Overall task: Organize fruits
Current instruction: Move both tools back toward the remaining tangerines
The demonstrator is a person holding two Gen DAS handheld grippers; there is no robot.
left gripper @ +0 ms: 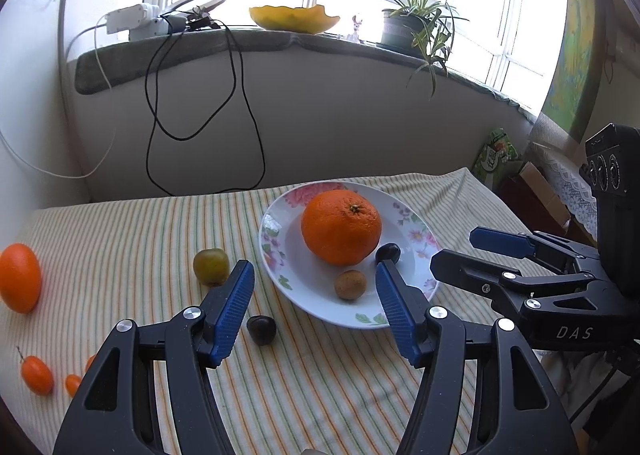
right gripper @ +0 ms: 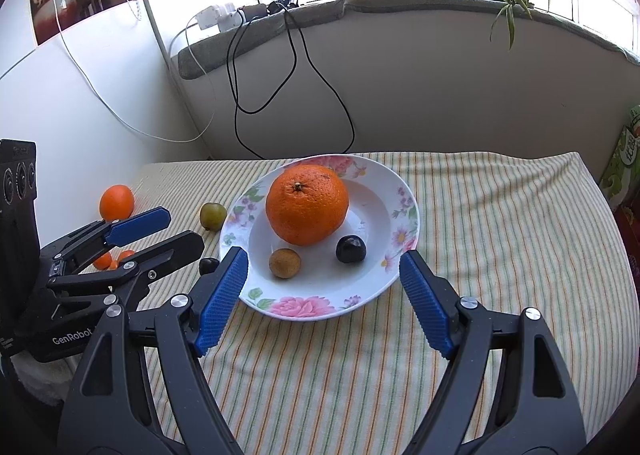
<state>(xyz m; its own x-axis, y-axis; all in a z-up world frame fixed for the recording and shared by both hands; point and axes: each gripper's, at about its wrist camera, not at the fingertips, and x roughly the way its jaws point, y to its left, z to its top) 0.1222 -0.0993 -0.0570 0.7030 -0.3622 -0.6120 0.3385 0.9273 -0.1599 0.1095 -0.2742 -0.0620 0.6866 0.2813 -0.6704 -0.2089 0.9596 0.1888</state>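
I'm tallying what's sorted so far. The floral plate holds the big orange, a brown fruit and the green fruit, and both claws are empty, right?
Not quite. The third fruit on the floral plate, beside the big orange and brown fruit, is a dark fruit. The green fruit lies on the cloth, as the right wrist view shows. Both claws are empty.

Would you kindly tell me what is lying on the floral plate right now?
On the floral plate lie a large orange, a brown longan-like fruit and a dark fruit. The plate surface directly beneath the orange is hidden.
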